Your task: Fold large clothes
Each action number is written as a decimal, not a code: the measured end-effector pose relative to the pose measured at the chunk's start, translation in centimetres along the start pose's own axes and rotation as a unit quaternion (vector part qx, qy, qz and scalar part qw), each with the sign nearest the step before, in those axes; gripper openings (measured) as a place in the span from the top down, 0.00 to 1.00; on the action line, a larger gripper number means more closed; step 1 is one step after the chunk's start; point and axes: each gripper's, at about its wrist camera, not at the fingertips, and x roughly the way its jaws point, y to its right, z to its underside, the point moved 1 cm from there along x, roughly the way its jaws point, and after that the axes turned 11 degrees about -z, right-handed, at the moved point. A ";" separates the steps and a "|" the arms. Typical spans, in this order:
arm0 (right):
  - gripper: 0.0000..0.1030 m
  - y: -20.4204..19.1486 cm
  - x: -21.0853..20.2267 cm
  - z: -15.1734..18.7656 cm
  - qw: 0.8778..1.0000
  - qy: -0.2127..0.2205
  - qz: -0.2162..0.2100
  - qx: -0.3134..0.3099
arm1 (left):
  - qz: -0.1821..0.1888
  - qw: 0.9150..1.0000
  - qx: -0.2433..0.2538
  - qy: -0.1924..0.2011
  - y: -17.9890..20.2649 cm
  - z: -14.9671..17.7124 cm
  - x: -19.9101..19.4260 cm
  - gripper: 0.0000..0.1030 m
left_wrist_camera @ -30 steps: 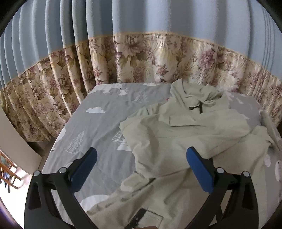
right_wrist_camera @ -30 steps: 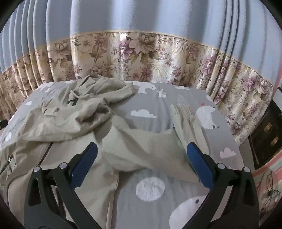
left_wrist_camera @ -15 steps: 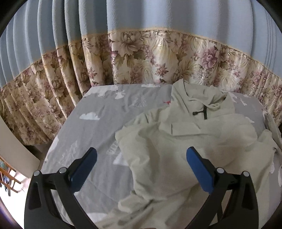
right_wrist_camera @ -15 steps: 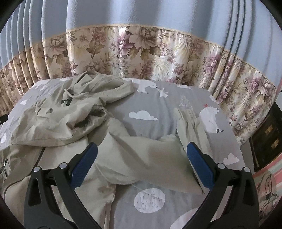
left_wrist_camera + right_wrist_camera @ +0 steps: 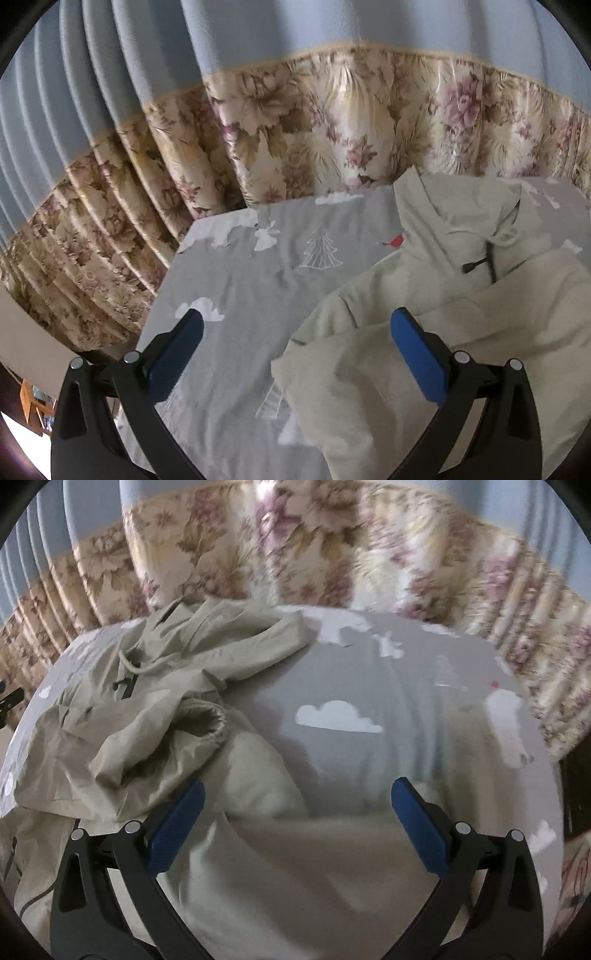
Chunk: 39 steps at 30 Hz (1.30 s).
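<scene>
Just jacket – curtain behind.

Grey printed bedsheet; floral-hemmed blue curtain; possibly wooden furniture.

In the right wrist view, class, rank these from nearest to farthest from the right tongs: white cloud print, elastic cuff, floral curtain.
1. Elastic cuff: left of the right tongs, on the rumpled beige jacket.
2. White cloud print: straight ahead on the grey sheet; close to the cuff's range, a near call.
3. Floral curtain: behind the bed, plainly farthest.
</scene>
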 end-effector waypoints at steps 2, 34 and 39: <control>0.08 -0.3 1.4 -0.4 1.000 -0.022 -0.002 -0.007 | -0.007 1.000 0.004 -0.016 0.0 0.2 1.5 0.02; 0.70 4.0 2.8 -11.7 0.988 0.057 0.120 -0.075 | 0.024 0.995 -0.008 -0.099 6.8 -3.8 7.0 0.53; 0.27 3.8 -3.7 -8.7 0.987 0.110 0.080 -0.082 | 0.058 0.996 -0.011 -0.060 4.2 -2.5 2.3 0.52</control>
